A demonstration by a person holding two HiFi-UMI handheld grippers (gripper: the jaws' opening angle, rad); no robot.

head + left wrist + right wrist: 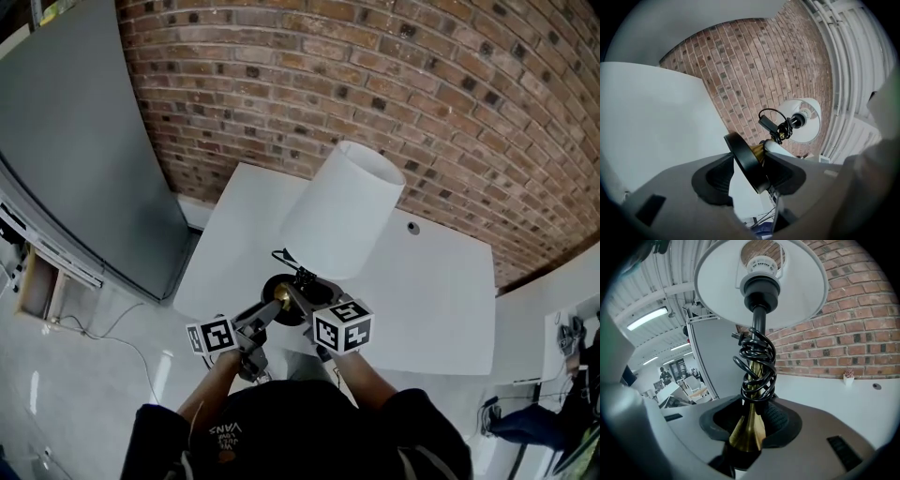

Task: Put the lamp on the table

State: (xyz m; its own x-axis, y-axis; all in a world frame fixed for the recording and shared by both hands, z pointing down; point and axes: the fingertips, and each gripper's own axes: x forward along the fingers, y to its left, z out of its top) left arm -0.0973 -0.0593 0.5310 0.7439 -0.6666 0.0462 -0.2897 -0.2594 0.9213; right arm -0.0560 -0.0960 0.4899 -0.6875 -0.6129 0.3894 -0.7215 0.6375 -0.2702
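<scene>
Lamp [342, 211] held tilted over the near edge of the tabletop [441, 309], white shade [349, 202] toward the brick wall [375, 75]. Clamped by the left gripper [267, 319] on its round black base [746, 161]. Pinched by the right gripper [305, 305] on its gold stem [747, 427], under the wound black cord [757, 366]. White letters [223, 429] on the black cap [281, 422], upside down, maybe "VANS".

**Brick wall, grey panel and open office beyond**

A red-brown brick wall [375, 75] spans the far side, and a tall grey panel [75, 141] stands against it at the left. Near the panel's foot, a thin cable [131, 345] trails over the pale glossy floor [94, 394]. A tiny potted plant [848, 375] sits at the foot of the wall. Far off, ceiling light strips [647, 317] glow above a distant person [664, 375].
</scene>
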